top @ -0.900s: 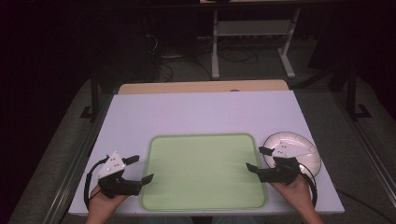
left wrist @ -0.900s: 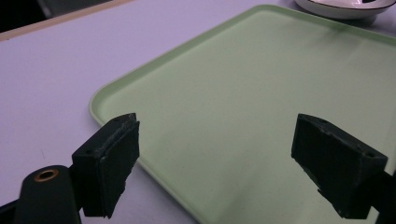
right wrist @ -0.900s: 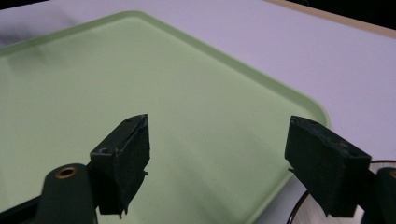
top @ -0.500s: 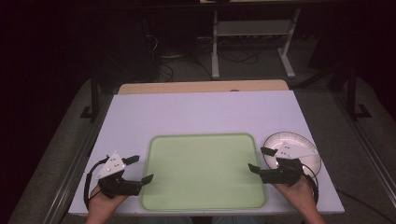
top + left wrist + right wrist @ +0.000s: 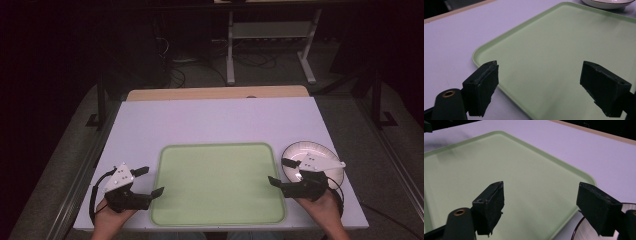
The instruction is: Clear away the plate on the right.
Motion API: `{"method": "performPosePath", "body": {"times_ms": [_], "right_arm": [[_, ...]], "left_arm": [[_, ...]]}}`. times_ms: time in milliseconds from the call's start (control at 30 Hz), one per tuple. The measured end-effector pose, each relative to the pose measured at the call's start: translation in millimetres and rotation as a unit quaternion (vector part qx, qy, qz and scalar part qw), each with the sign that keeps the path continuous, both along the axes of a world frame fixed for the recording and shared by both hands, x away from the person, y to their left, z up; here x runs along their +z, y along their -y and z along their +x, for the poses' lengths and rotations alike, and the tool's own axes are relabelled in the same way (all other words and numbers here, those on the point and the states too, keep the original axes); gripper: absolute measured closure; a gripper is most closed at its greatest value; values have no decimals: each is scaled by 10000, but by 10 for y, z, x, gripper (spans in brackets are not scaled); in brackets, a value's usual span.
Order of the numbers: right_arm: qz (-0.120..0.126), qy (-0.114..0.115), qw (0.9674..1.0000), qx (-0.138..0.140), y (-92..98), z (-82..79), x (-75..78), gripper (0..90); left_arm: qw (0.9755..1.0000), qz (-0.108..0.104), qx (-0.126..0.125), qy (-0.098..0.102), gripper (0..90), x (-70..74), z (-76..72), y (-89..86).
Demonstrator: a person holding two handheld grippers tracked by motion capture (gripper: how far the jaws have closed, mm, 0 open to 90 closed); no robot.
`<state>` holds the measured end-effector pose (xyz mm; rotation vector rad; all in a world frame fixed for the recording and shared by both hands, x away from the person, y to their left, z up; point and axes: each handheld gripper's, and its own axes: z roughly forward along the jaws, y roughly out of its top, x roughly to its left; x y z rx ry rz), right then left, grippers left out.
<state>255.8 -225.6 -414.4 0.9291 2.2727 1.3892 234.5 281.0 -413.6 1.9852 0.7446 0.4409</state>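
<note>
Left gripper (image 5: pixel 154 181) in our left hand (image 5: pixel 112 214) sits at the near left corner of the worktop (image 5: pixel 215 120). Jaws spread wide, nothing between them; its tips reach the left rim of the green tray (image 5: pixel 218 184). In the left gripper view the tray's rim passes between the jaws.

Tray lies flat and bare at the near middle of the worktop, between both grippers.

Right gripper (image 5: pixel 281 172) in our right hand (image 5: pixel 320 205): jaws also released and empty, tips at the tray's right rim. The white plate (image 5: pixel 320 154) sits just beside the tray's right edge, partly under this gripper.

Risks, as we judge them: the tray rim is low and thin, so a jaw may slide over it rather than catch it. If one side closes before the other, the tray could skid across the smooth worktop. The right gripper works close to the plate; a careless drop or swing could knock it toward the worktop's right edge.
</note>
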Motion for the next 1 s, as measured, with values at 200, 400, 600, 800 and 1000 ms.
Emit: {"method": "performPosePath", "body": {"times_ms": [200,400,600,800,1000], "right_arm": [[8,-32,10000,4,22,-18,-3,213],[25,-84,10000,-41,86,-47,14,203],[-8,-123,9999,-117,177,-68,23,203],[39,-173,9996,-205,304,-105,44,200],[55,-194,9993,-308,433,-158,52,196]], "left_arm": [[10000,2,11,0,149,-1,-1,1],[10000,-3,40,-14,149,-4,2,-11],[10000,3,41,-15,149,-5,1,-7],[10000,-7,63,-11,149,-4,0,-10],[10000,2,71,-16,149,-6,1,-10]]}}
